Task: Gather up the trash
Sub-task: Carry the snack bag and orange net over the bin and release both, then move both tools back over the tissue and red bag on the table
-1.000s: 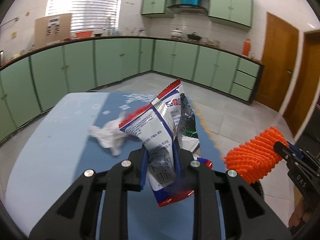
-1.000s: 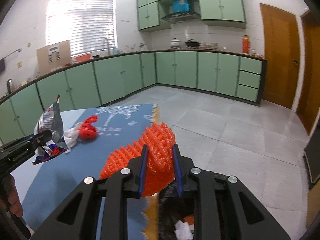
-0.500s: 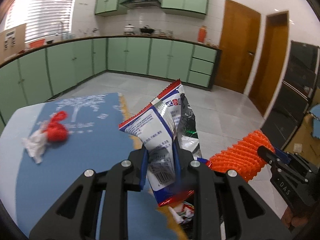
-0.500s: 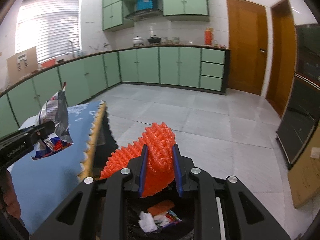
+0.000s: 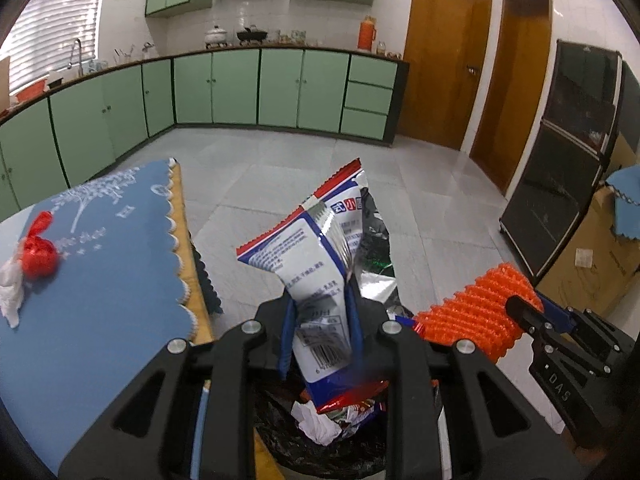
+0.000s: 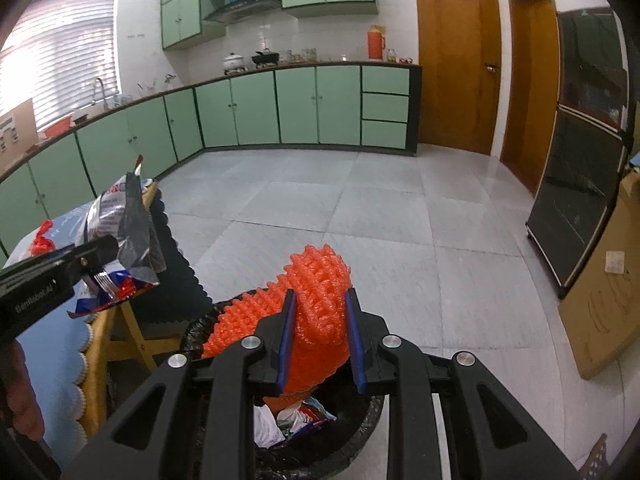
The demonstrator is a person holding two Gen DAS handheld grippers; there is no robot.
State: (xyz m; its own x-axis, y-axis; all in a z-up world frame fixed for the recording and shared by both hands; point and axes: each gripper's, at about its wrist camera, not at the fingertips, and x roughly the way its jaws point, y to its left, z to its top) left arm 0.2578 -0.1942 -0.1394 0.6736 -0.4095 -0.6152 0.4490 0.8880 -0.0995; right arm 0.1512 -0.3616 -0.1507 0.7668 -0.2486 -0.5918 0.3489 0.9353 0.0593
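Note:
My left gripper [image 5: 318, 330] is shut on a white, blue and red snack wrapper [image 5: 316, 248] and holds it above a black-lined trash bin [image 5: 320, 444] that holds several scraps. My right gripper [image 6: 320, 340] is shut on an orange foam fruit net [image 6: 316, 300] over the same bin [image 6: 360, 436]. The net [image 5: 476, 312] and right gripper [image 5: 532, 312] show at right in the left wrist view. The wrapper [image 6: 128, 232] and left gripper [image 6: 108, 246] show at left in the right wrist view.
A table with a blue cloth [image 5: 100, 280] stands left of the bin, with a red knotted bag [image 5: 38, 252] and crumpled white tissue [image 5: 10, 284] on it. Green cabinets [image 6: 304, 108] line the far wall. A dark cabinet [image 6: 580, 184] and cardboard box [image 6: 600, 292] stand at right.
Both grippers have swung right from over the table to above the trash bin, each still holding its item. The bin's contents have come into view below.

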